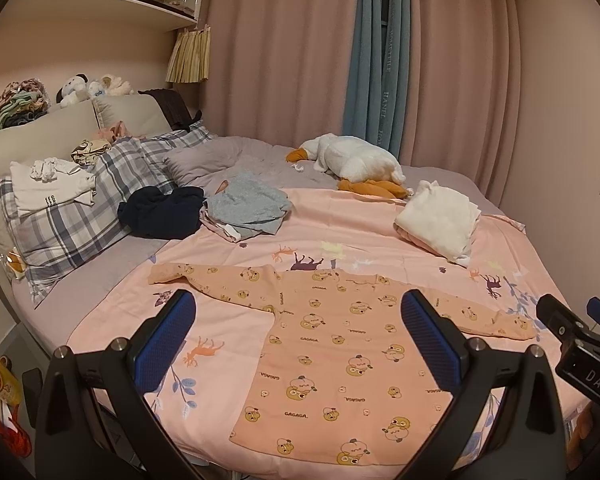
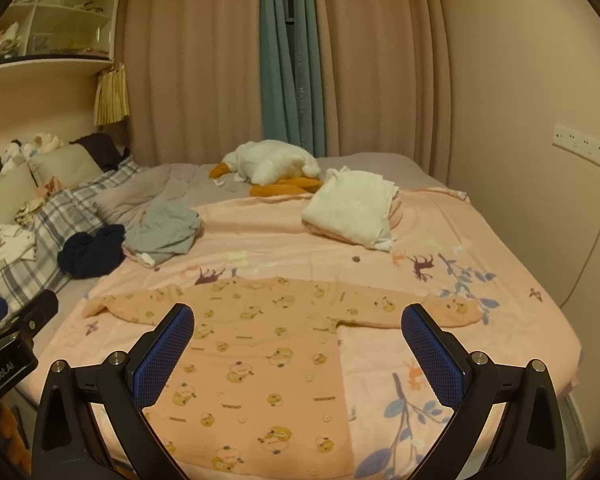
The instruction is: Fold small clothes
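Note:
A small peach long-sleeved top [image 1: 340, 356] printed with cartoon bears lies flat on the pink bedspread [image 1: 228, 256], both sleeves spread sideways. My left gripper [image 1: 298, 312] hovers above its left half, open and empty. In the right wrist view the same top [image 2: 260, 344] lies below my right gripper [image 2: 298, 322], which is open with nothing between its blue pads and hangs over the top's right half. The right gripper's body [image 1: 580, 344] shows at the right edge of the left wrist view.
Behind the top lie a grey garment [image 1: 246, 204], a dark navy garment [image 1: 162, 212] and a folded white pile [image 1: 440, 216]. A white goose plush [image 1: 352, 160] rests near the curtains [image 1: 300, 60]. Plaid pillows [image 1: 80, 216] carry more clothes at the left.

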### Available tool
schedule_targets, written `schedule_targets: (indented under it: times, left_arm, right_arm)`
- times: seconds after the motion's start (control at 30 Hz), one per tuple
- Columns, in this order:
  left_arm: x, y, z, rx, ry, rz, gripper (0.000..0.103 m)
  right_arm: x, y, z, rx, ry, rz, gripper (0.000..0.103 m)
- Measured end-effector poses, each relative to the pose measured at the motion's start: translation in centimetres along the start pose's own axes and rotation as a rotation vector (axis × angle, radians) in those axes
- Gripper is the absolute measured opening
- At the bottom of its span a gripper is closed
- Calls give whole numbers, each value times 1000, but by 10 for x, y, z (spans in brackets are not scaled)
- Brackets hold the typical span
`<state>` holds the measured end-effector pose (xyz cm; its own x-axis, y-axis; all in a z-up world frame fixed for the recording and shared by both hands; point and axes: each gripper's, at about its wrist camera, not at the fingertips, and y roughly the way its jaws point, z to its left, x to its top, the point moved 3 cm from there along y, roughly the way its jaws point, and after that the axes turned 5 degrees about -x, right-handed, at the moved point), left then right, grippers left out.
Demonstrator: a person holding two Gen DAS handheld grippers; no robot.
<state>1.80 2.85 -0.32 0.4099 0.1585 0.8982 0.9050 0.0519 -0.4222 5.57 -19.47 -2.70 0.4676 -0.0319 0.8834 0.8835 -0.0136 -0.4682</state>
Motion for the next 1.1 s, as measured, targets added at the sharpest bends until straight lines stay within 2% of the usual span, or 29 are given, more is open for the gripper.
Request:
schedule_targets:
  times: [1.1]
  left_arm:
    - [-7, 7, -11, -20, 34, 37, 103]
  right_arm:
    - [-5, 3, 2, 27, -3, 15, 103]
